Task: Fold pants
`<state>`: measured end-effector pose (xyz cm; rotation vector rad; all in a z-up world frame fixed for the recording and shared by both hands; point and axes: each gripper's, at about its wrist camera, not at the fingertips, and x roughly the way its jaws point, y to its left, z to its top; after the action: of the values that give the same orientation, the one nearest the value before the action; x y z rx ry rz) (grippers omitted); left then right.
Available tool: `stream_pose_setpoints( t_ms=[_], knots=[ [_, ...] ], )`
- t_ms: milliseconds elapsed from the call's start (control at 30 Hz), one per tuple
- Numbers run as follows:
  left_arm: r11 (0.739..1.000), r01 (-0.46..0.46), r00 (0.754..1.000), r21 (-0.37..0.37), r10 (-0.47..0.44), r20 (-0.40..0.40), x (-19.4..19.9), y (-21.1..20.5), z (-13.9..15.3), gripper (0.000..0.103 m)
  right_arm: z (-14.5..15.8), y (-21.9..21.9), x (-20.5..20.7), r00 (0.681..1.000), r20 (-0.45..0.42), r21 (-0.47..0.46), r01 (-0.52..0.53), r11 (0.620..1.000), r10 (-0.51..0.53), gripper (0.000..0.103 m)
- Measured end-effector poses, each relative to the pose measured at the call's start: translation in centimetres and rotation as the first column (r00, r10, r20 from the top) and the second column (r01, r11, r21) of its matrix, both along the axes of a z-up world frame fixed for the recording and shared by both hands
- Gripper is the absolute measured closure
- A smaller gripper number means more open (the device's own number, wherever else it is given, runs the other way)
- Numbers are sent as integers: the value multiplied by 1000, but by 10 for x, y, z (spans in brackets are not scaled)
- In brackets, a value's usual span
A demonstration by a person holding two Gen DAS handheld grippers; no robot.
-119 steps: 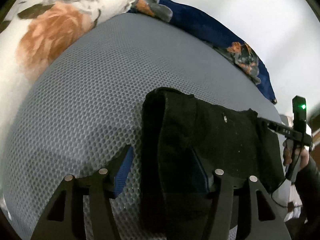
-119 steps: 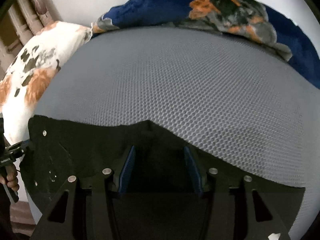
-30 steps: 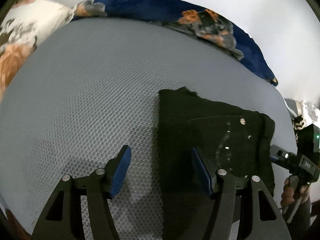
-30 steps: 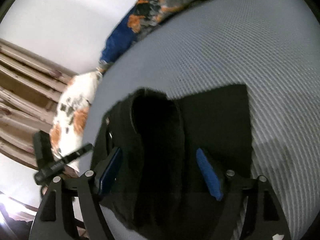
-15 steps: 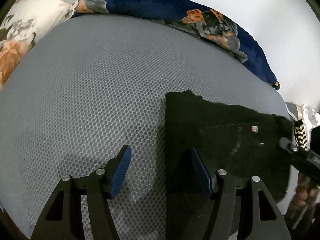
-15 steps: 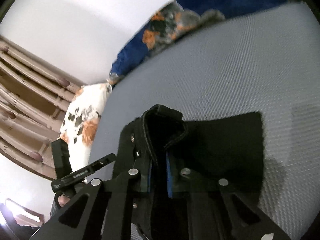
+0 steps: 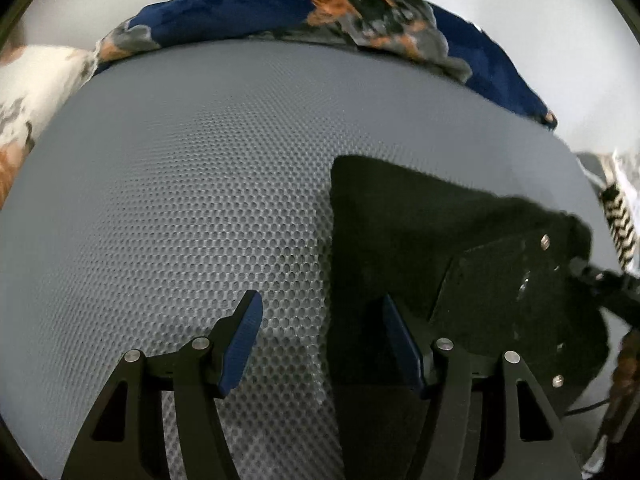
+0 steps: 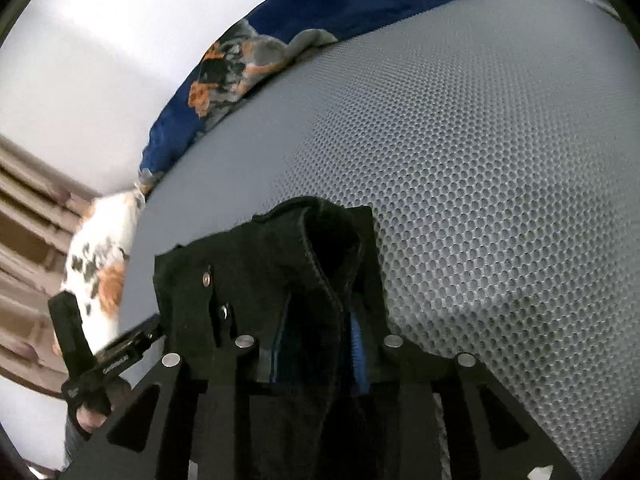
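The black pants [image 7: 400, 240] lie folded on the grey mesh mattress [image 7: 180, 180]. My left gripper [image 7: 320, 340] is open and empty, low over the mattress, with its right finger at the pants' left edge. My right gripper [image 8: 316, 344] is shut on a thick bundle of the pants [image 8: 304, 272] and holds it raised off the mattress [image 8: 500, 180]. The right gripper's body shows in the left wrist view [image 7: 516, 288], against the pants' right side. The left gripper's handle shows in the right wrist view [image 8: 80, 352].
A dark blue floral blanket [image 7: 320, 12] lies along the mattress's far edge against the white wall. A white floral pillow [image 7: 28, 92] sits at the far left. Wooden slats [image 8: 24, 240] stand beyond the left edge. A striped cloth [image 7: 620, 216] lies off the right side.
My right gripper has closed on the pants' bundle and lifted it. My left gripper has stayed open and shifted slightly; the pants' right side has risen.
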<state>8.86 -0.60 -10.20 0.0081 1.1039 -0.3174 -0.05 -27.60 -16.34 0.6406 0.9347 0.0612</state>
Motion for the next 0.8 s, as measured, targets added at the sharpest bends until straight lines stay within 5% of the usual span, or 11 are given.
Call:
stream_pose_setpoints(
  t_ms=[400, 533, 800],
  knots=[
    [998, 61, 998, 12, -60, -31, -35, -2, 2, 39, 17, 15, -60, 998, -35, -52, -54, 997, 52, 72],
    [997, 76, 997, 13, -76, -35, -52, -2, 1, 39, 18, 23, -71, 996, -39, -92, -82, 992, 78, 92],
    [993, 117, 993, 28, -117, -22, -75, -7, -5, 39, 7, 26, -76, 994, -85, -140, -74, 987, 63, 94]
  ],
)
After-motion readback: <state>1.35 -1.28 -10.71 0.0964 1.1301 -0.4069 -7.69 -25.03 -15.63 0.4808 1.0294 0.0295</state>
